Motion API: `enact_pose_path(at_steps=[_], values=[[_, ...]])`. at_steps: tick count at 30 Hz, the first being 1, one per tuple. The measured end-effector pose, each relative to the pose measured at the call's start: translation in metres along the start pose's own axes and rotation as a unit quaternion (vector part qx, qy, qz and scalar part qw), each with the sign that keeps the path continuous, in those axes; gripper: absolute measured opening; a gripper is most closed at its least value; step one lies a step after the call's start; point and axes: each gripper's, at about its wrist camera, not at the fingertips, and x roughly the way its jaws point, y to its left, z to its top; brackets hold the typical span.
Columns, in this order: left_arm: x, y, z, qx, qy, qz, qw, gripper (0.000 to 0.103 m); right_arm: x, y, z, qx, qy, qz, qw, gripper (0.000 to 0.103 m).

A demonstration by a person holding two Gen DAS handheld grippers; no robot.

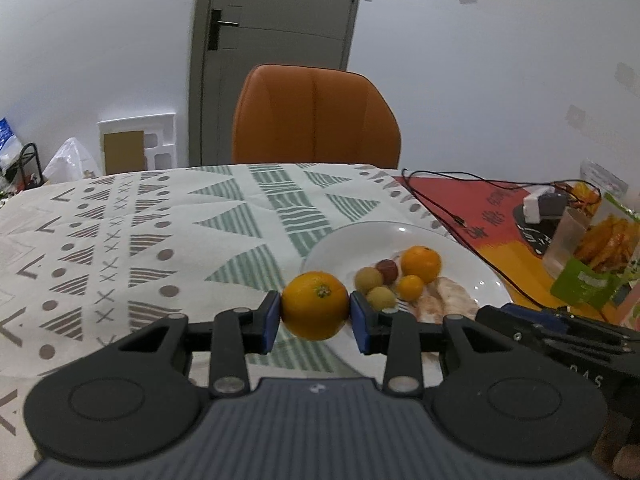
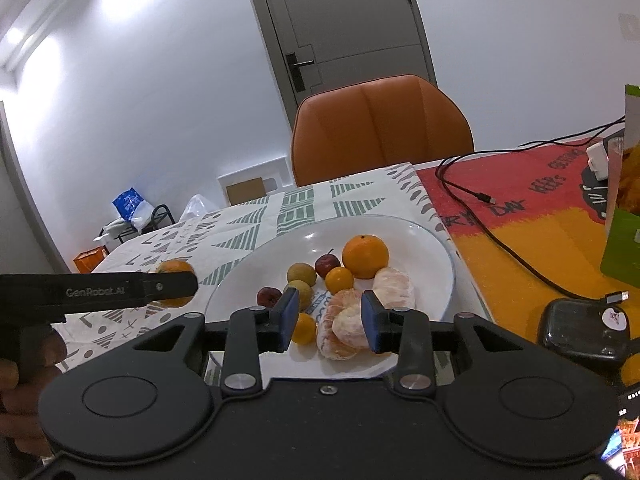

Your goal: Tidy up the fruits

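My left gripper (image 1: 315, 312) is shut on a large orange (image 1: 315, 306), held above the patterned tablecloth just left of the white plate (image 1: 344, 240). The plate carries another orange (image 1: 421, 264), a small orange (image 1: 410, 287), two greenish-brown fruits (image 1: 368, 279), a dark red fruit (image 1: 387, 271) and peeled citrus pieces (image 1: 440, 300). My right gripper (image 2: 330, 320) hovers open over the plate's (image 2: 440, 248) near side, with the peeled citrus (image 2: 346, 328) beneath its fingers. In the right wrist view the held orange (image 2: 172, 268) sits half hidden behind the left gripper (image 2: 188, 284).
An orange chair (image 1: 316, 116) stands at the table's far edge. Black cables (image 2: 500, 240), a white charger (image 2: 598, 160), a green snack packet (image 1: 596, 256) and a dark smartwatch (image 2: 580, 328) lie on the red and yellow mat to the right.
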Motion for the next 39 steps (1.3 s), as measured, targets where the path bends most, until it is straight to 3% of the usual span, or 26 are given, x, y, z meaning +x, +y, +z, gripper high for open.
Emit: enact_pose_path(at_steps=[5,16,20,30,34,39], values=[[-0.002,-0.016,0.000,0.018,-0.003,-0.007,0.9998,0.037,-0.005,-0.007,-0.002,0.006,0.000,0.000,1.000,0.035],[-0.022,-0.007,0.002,0.016,-0.020,0.032,0.9992,0.066,-0.017,-0.006,-0.004,0.008,-0.003,0.006,1.000,0.037],[-0.035,0.003,0.000,0.009,-0.030,0.047,0.9984,0.076,-0.020,0.002,-0.003,0.002,-0.004,0.011,1.000,0.044],[-0.070,0.020,-0.007,0.028,-0.051,0.098,0.9935,0.092,-0.031,0.031,-0.004,-0.013,-0.006,0.025,1.000,0.062],[-0.082,0.028,-0.011,0.024,-0.050,0.100,0.9934,0.094,-0.037,0.042,-0.004,-0.022,-0.006,0.029,0.999,0.066],[-0.097,0.035,-0.016,0.020,-0.047,0.097,0.9940,0.101,-0.044,0.055,-0.004,-0.033,-0.009,0.036,0.999,0.079]])
